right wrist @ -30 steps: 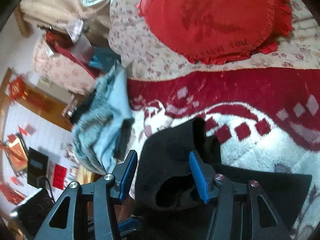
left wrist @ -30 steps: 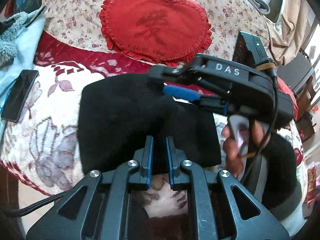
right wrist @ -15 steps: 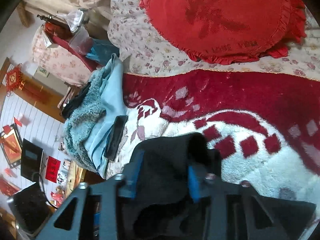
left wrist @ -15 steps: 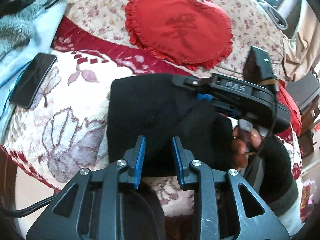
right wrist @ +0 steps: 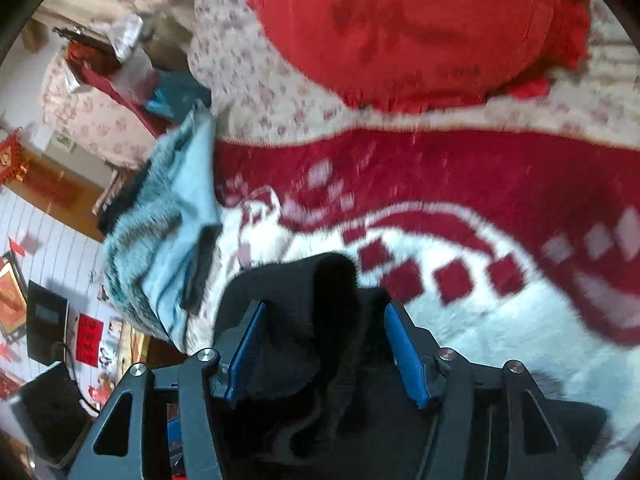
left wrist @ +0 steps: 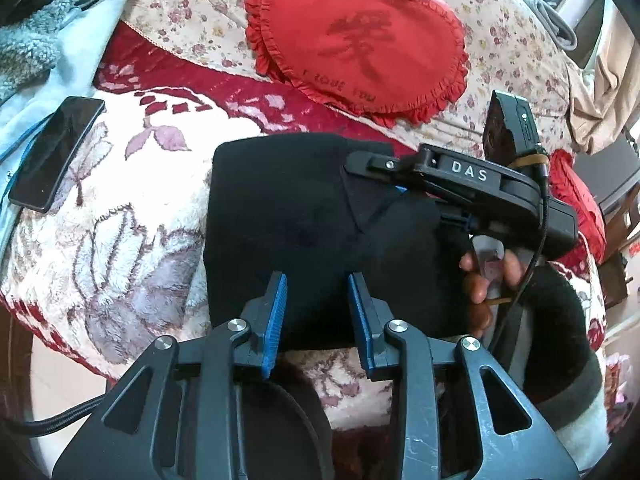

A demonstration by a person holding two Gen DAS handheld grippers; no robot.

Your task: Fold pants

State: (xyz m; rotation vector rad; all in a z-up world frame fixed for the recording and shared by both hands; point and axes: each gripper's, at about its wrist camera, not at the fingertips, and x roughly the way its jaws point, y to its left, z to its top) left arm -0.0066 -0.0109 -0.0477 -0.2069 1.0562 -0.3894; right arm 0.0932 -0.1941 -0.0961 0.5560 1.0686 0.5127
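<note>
- Black pants (left wrist: 288,216) folded into a compact block; lying on the fleecy red-and-white blanket (left wrist: 120,240) near its front edge; a diagonal fold line across the top layer.
- Left gripper (left wrist: 318,312) low over the near edge of the pants; blue fingers (left wrist: 276,320) apart after just opening; cloth seen behind the gap, pads not pressing on it.
- Right gripper (right wrist: 320,348) at the right side of the pants; fingers (right wrist: 404,352) spread wide, just opened further; a raised bunch of black cloth between them, not pinched; right-wrist view blurred.
- A hand (left wrist: 484,280) in a dark sleeve gripping the right gripper's handle.
- Beyond the pants, a red heart-shaped cushion (left wrist: 360,36) on floral bedding (left wrist: 192,12).
- To the left, a dark phone (left wrist: 56,152) on pale blue cloth (left wrist: 48,76), well apart from the pants.
</note>
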